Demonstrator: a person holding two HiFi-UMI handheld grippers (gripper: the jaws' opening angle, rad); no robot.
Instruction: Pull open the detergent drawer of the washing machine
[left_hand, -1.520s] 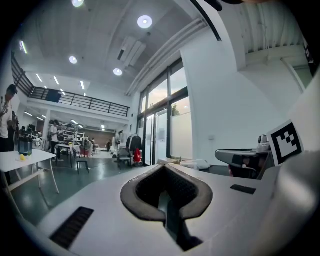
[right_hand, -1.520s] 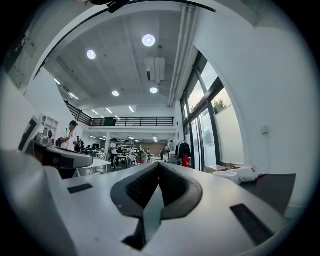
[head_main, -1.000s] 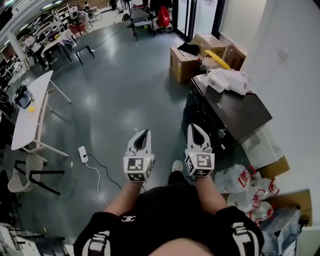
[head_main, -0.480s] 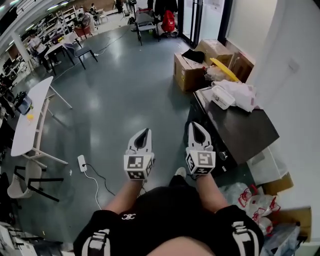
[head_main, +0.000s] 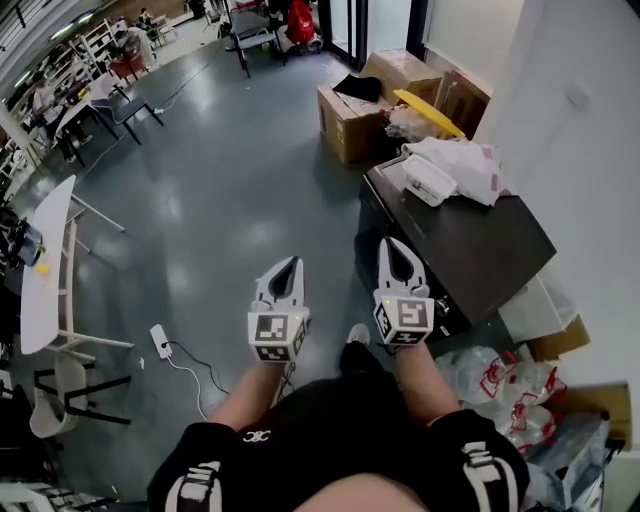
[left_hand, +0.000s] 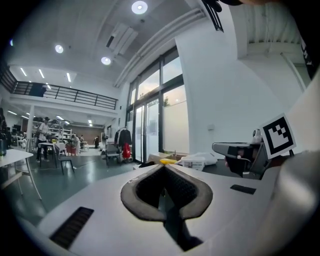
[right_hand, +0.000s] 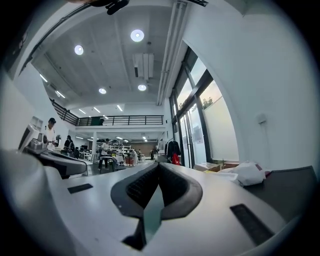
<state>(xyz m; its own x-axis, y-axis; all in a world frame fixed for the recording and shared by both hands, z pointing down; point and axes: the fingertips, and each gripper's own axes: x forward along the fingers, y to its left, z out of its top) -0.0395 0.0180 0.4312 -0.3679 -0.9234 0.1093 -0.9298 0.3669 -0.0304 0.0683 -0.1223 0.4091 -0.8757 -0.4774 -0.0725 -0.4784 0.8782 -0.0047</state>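
A dark, black-topped machine stands against the white wall at the right; its front and any drawer are hidden from the head view. My left gripper is held out over the grey floor, shut and empty, left of the machine. My right gripper is beside it, shut and empty, with its tips over the machine's near left corner. In the left gripper view, the closed jaws point level into the hall. The right gripper view shows its closed jaws with the machine's dark top at the right.
White bags and a white container lie on the machine's far end. Cardboard boxes stand beyond it. Plastic bags lie on the floor at the lower right. A power strip with cable and a white table are at the left.
Both grippers have travelled forward together, still side by side and shut. The dark machine and the boxes now lie closer to the right gripper.
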